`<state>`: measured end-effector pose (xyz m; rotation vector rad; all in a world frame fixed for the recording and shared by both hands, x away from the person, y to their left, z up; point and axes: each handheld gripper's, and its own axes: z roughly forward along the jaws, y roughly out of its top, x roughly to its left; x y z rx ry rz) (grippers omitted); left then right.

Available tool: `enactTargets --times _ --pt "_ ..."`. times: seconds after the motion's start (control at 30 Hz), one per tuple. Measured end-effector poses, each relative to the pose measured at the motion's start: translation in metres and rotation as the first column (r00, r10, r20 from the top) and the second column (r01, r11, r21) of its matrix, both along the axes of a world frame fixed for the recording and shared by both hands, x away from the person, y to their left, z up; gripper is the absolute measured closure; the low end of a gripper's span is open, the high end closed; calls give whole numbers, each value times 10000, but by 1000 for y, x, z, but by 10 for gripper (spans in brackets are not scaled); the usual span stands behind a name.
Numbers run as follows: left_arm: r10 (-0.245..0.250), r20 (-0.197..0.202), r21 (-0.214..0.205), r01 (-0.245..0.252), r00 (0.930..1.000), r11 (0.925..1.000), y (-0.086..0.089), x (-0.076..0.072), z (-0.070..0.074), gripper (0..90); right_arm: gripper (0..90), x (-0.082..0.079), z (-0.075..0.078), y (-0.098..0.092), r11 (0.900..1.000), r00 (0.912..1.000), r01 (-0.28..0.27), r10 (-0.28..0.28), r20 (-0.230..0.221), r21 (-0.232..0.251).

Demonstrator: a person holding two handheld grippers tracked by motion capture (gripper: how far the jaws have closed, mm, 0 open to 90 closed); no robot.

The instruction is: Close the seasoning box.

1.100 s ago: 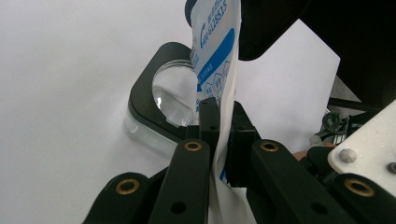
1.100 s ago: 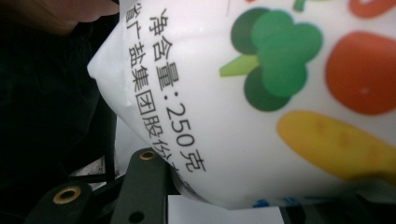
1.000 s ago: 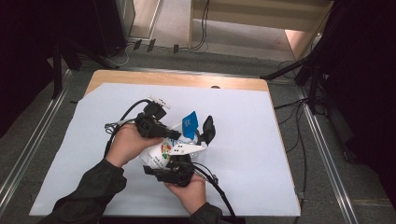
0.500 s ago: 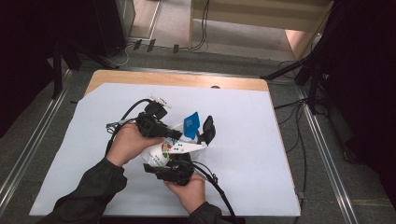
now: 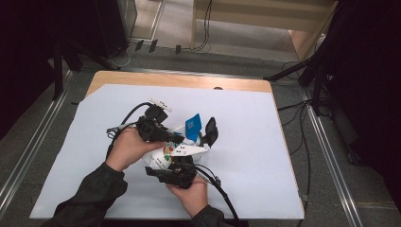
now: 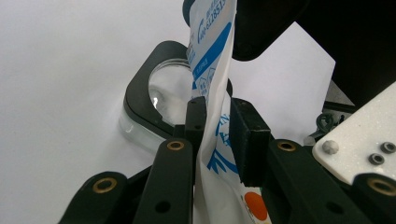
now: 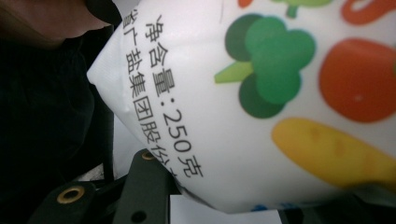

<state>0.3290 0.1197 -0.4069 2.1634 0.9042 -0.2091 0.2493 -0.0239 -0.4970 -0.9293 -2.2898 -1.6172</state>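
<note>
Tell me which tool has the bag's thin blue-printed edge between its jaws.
The left tool: its jaws, which have just been opening, flank the bag at its flat blue-printed edge. The right tool grips the plump vegetable-printed body instead.

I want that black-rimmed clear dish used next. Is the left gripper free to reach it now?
Probably not: the left gripper has the white bag between its jaws, just opening, and the bag hangs before the dish.
</note>
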Motion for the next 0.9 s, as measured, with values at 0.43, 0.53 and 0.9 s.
enactTargets --times 0.43,0.53,0.9 --pt "93 72 -231 -92 9999 9997 7 -3 3 827 672 -1 2 -3 9999 9999 -4 3 120 114" --pt "129 165 -137 -126 9998 9998 5 -3 3 864 672 -1 2 -1 10000 9998 -23 23 208 -3" --pt "278 146 -178 -275 9995 9995 3 -1 1 865 661 -1 4 0 9998 9994 14 -7 342 -208"
